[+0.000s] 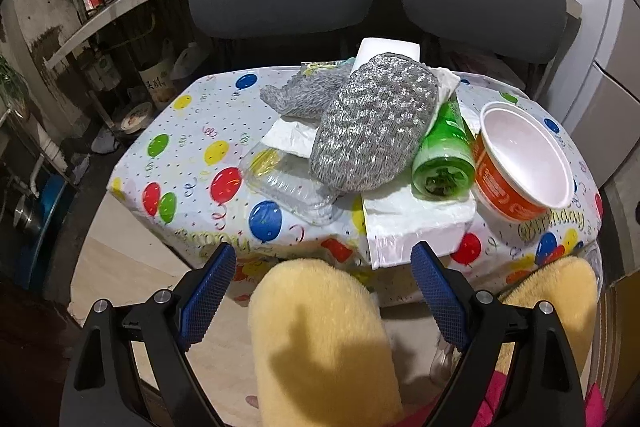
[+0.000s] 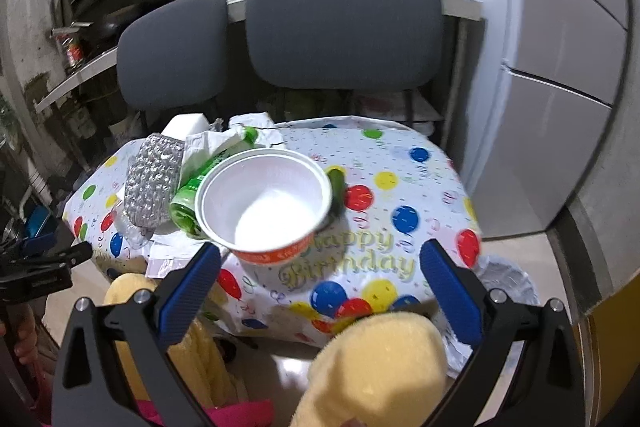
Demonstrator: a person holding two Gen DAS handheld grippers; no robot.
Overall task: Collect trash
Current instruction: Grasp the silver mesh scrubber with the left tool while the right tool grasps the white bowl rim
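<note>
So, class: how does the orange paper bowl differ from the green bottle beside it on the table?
The orange paper bowl stands upright, mouth up, its white inside empty; the green bottle lies on its side on white paper. The bowl is wide and opaque; the bottle is narrow and translucent. Both are uncovered and ungripped.

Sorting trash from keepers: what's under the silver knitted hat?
The hat lies on white paper, overlapping a grey knit and clear plastic tray. Anything beneath its middle is covered.

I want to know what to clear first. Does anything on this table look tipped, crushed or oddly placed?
Yes. The green plastic bottle lies on its side, open mouth facing the camera, against the orange-and-white paper bowl. A clear plastic container looks crushed flat. A silver sequinned slipper sits on crumpled white paper.
</note>
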